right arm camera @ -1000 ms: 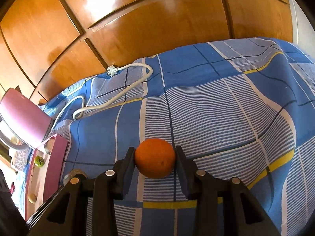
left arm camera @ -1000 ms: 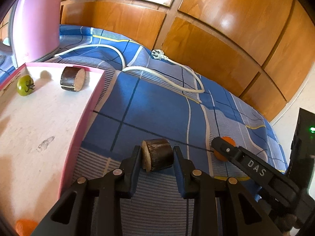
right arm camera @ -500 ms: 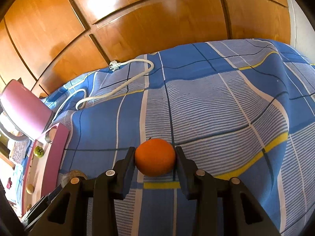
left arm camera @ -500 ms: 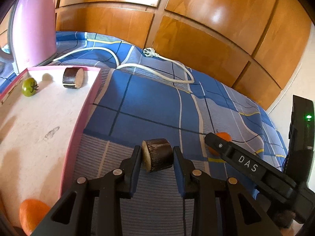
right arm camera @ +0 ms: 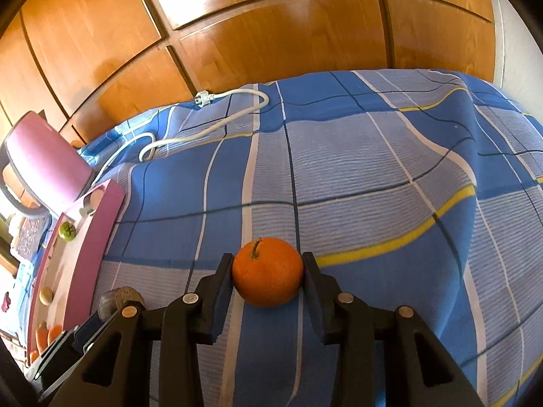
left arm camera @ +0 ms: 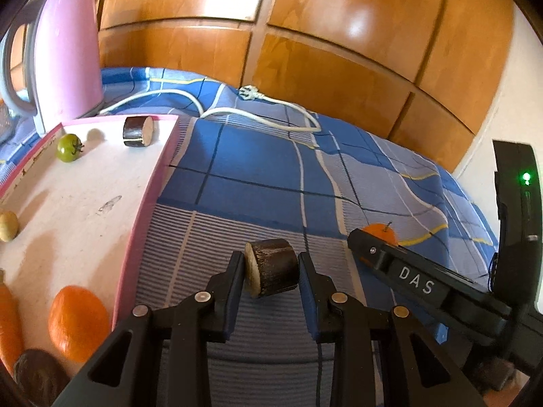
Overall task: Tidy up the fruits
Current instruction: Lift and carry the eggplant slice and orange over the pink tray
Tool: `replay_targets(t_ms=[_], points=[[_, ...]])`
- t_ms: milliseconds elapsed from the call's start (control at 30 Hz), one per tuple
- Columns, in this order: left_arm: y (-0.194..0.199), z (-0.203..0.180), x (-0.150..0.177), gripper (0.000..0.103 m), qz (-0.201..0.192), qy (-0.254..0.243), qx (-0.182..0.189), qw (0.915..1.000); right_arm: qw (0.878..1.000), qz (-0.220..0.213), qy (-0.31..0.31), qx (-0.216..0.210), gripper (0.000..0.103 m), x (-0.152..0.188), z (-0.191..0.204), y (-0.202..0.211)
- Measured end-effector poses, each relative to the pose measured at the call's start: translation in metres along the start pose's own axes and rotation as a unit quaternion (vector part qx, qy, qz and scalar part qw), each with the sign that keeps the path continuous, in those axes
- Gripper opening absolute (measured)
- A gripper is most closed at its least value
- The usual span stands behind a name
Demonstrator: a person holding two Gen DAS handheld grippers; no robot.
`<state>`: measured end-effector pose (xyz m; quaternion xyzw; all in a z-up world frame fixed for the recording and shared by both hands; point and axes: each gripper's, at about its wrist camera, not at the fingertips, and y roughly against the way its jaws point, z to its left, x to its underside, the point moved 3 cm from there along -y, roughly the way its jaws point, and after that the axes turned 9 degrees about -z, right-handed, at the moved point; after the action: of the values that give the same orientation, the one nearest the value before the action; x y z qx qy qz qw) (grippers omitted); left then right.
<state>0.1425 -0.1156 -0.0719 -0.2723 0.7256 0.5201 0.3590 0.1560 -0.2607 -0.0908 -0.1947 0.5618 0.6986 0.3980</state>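
Above the blue checked bedspread [right arm camera: 373,176], the left gripper [left arm camera: 271,266] clamps a dark cut stub [left arm camera: 271,268] and the right gripper [right arm camera: 268,271] clamps an orange [right arm camera: 268,271], both probably bound for the pink tray [left arm camera: 146,210] where other produce lies.

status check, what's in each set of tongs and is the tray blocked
Left tongs shut on dark cut stub. Right tongs shut on orange. Pink tray open, middle bare.
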Motion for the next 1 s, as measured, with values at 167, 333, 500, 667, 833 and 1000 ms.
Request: replay_targets(t_ms=[167,333,500,667,833,1000], points=[[0.015,-0.007,0.009,0.031,-0.011,-0.022,0.005,0.9997,1.000,0.002,0.011,0.002,0.040,0.013,0.003,0.014],[0.035,-0.008,0.016,0.031,-0.027,-0.029,0.005,0.9992,1.000,0.006,0.019,0.003,0.040,0.023,0.006,0.025],[0.059,-0.010,0.018,0.031,-0.058,-0.050,-0.004,0.9971,1.000,0.009,0.020,0.001,0.040,0.032,0.008,0.036],[0.082,-0.003,0.020,0.031,-0.079,-0.054,-0.022,0.9952,0.999,0.010,0.033,0.001,0.040,0.041,0.014,0.044],[0.101,0.009,0.018,0.031,-0.099,-0.043,-0.047,0.9930,0.998,0.009,0.058,0.002,0.040,0.051,0.023,0.053],[0.117,0.028,0.013,0.031,-0.117,-0.019,-0.076,0.9901,0.997,0.004,0.081,0.002,0.039,0.058,0.032,0.058]])
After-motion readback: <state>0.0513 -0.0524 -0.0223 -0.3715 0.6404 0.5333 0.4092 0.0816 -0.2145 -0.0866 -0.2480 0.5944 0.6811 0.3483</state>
